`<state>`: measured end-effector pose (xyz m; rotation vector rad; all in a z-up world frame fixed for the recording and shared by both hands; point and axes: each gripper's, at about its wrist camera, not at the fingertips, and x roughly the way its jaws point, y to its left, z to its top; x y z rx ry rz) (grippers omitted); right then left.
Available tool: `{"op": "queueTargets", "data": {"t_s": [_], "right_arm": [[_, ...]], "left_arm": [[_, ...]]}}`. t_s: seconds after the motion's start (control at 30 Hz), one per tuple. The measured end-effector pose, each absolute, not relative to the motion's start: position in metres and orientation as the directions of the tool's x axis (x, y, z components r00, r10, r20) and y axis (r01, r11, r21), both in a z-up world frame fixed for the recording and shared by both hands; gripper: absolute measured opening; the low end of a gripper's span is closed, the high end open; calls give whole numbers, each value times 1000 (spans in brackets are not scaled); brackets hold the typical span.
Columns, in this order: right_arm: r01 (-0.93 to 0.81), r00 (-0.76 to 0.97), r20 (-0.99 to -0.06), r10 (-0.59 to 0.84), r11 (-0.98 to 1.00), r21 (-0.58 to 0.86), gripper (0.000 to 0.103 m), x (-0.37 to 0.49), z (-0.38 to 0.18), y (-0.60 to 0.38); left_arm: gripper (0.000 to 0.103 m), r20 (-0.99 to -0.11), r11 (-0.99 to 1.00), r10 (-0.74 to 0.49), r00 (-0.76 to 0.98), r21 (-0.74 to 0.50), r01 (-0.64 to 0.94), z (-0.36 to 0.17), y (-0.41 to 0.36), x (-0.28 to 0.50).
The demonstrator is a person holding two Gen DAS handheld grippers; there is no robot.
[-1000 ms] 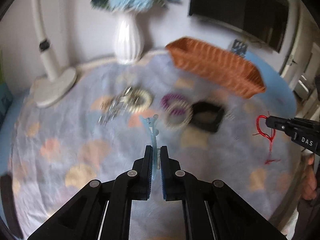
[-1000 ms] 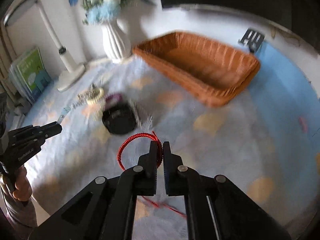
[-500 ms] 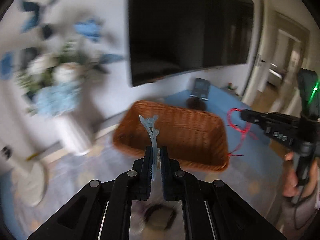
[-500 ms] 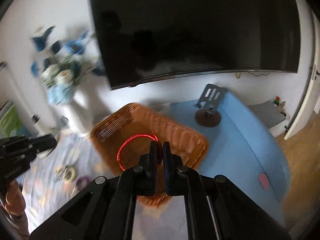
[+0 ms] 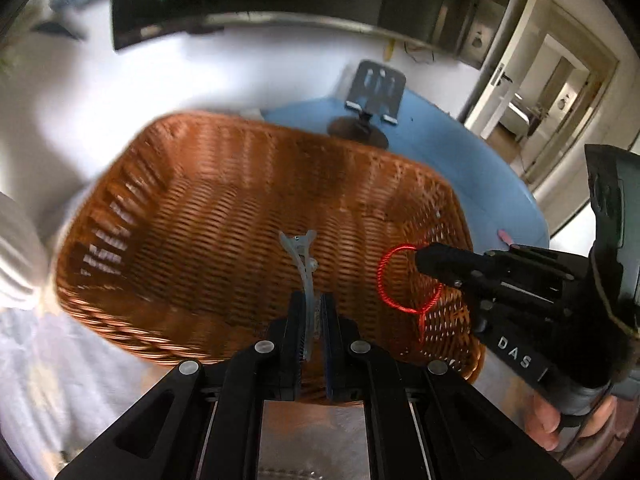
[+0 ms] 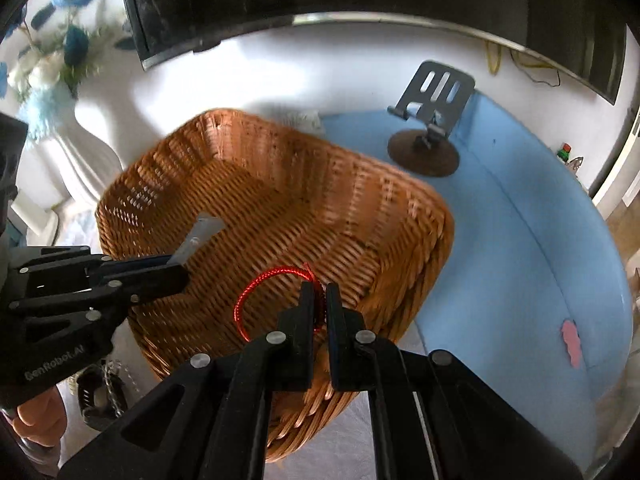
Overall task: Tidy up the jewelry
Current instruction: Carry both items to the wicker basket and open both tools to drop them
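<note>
The left gripper (image 5: 312, 312) pinches a pale hair clip (image 5: 302, 258), the right gripper (image 6: 318, 304) a red cord bracelet (image 6: 256, 292); both hang over the wicker basket (image 5: 168, 216) below. Lower each before letting go, so neither bounces out.

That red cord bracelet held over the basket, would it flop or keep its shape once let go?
The red cord bracelet probably half holds its shape: its loop stays round while pinched in the right tool. Its loose tail hangs limp, so it is likely soft and light. Dropped into the wicker basket, it would probably land flat rather than roll.
</note>
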<state>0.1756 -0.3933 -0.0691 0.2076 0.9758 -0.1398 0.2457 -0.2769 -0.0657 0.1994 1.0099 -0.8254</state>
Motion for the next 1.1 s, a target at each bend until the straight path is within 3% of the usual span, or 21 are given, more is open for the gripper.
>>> {"op": "queueTargets", "data": {"t_s": [0.27, 0.4, 0.5, 0.57, 0.63, 0.7, 0.93, 1.1], "right_arm": [[203, 514, -857, -33, 976, 84, 9, 180, -69, -383], [213, 523, -852, -7, 969, 122, 10, 174, -62, -386], [224, 550, -835, -24, 967, 120, 14, 164, -49, -387], [225, 575, -817, -33, 967, 119, 22, 155, -39, -385], [219, 609, -793, -40, 968, 120, 29, 142, -24, -379], [201, 637, -770, -34, 972, 123, 32, 131, -12, -371], [86, 694, -720, 8, 992, 93, 34, 98, 9, -322], [-44, 663, -740, 113, 993, 112, 34, 82, -6, -285]], "left_arm": [[8, -825, 697, -504, 258, -212, 685, -79, -288, 247], [25, -813, 694, -526, 250, -241, 678, -70, -274, 244], [27, -779, 712, -541, 318, -223, 665, -50, -254, 237], [32, -744, 715, -567, 355, -229, 661, -32, -234, 230], [53, -707, 720, -588, 394, -234, 653, -14, -211, 221], [58, -671, 739, -587, 454, -214, 639, 3, -184, 207], [58, -618, 796, -536, 575, -145, 587, 30, -102, 164], [58, -637, 793, -520, 569, -112, 599, 15, -69, 140]]}}
